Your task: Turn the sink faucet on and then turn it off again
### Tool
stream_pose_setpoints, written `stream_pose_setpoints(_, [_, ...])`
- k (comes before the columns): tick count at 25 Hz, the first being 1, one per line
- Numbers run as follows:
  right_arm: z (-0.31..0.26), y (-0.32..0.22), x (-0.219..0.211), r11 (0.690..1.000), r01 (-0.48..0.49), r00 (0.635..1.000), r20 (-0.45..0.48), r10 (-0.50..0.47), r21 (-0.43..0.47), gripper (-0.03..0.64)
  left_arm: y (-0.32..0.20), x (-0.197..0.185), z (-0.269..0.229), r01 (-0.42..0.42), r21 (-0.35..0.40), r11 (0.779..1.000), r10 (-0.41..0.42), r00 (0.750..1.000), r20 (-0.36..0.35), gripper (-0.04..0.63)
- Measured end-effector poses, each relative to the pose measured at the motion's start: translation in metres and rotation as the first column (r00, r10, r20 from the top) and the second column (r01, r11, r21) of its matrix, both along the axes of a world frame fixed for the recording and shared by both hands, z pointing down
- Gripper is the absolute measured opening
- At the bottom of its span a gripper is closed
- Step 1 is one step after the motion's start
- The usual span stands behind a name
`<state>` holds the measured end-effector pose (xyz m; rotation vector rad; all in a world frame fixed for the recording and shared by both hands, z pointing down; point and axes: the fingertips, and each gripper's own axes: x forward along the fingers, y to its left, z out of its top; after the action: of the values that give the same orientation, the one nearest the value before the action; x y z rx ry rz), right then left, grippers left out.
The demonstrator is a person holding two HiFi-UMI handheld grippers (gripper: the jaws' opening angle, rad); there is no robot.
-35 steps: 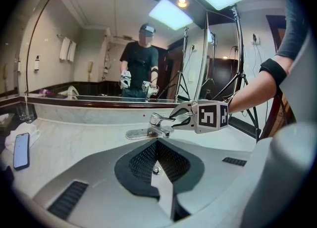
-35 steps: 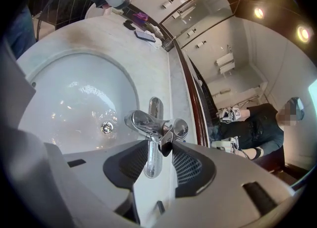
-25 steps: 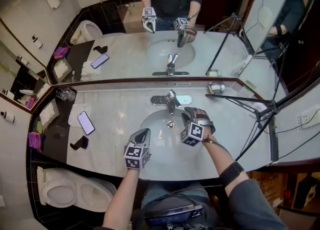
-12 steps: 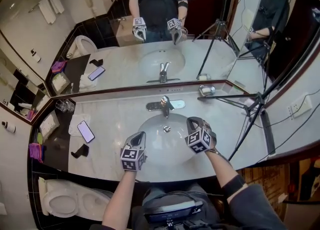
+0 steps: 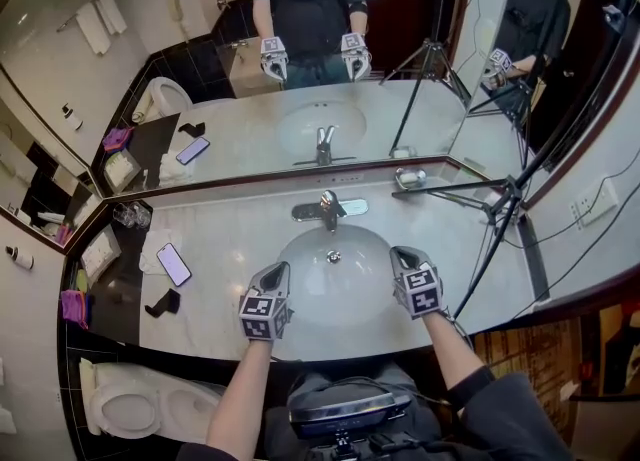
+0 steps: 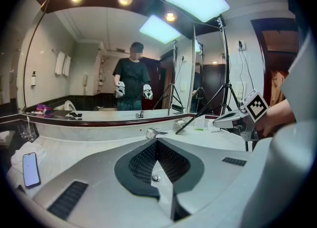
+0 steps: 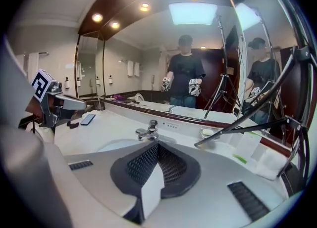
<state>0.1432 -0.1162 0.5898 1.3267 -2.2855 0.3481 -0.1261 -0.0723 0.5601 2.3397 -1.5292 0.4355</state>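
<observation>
The chrome faucet (image 5: 328, 209) stands behind the white basin (image 5: 300, 249) on the marble counter, and I see no water running from it. It also shows just past the jaw tips in both gripper views, faucet (image 6: 154, 133) and faucet (image 7: 148, 132). My left gripper (image 5: 278, 274) hovers over the basin's near left rim, shut and empty. My right gripper (image 5: 403, 257) hangs over the basin's right rim, well clear of the faucet, shut on nothing. Each gripper view shows its own jaws meeting at the tips: left gripper (image 6: 156, 140), right gripper (image 7: 158, 144).
A phone (image 5: 173, 264) lies on a white cloth at the counter's left, with a black holder (image 5: 160, 302) and glasses (image 5: 130, 214) nearby. A soap dish (image 5: 408, 178) sits by the mirror. Tripod legs (image 5: 470, 194) cross the right counter. A toilet (image 5: 150, 409) stands below left.
My right gripper has pulled back from beside the faucet to the basin's right rim, rolled its wrist and closed its jaws. The left gripper has hardly moved.
</observation>
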Motion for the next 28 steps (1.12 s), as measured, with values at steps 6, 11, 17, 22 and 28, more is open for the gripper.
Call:
stream_pose_setpoints(6, [0.008,0.019,0.010,0.999,-0.028,0.999,0.041,0.028,-0.017,0.017,0.009,0.002,-0.003,0.002,-0.001,1.000,-0.002,1.000,-0.022,-0.012])
stream_pose_setpoints(11, [0.013,0.023,0.012,0.999,-0.024,0.999,0.032,0.024,-0.023,0.018,0.012,0.006,-0.002,-0.016,0.005,1.000,0.016,1.000,0.009,-0.014])
stream_pose_setpoints(17, [0.017,0.023,0.010,1.000,0.000,1.000,-0.003,0.000,-0.013,0.018,0.013,0.012,-0.008,-0.022,0.024,0.999,0.022,1.000,0.014,-0.012])
stream_pose_setpoints(22, [0.016,0.024,0.004,1.000,0.017,0.999,-0.033,-0.017,-0.021,0.018,0.012,0.009,-0.006,-0.002,0.024,1.000,0.001,1.000,0.010,-0.012])
stream_pose_setpoints(28, [0.017,0.015,-0.008,0.999,0.051,0.993,-0.111,-0.051,-0.007,0.021,0.010,0.008,-0.001,0.007,0.014,1.000,-0.007,1.000,0.002,-0.012])
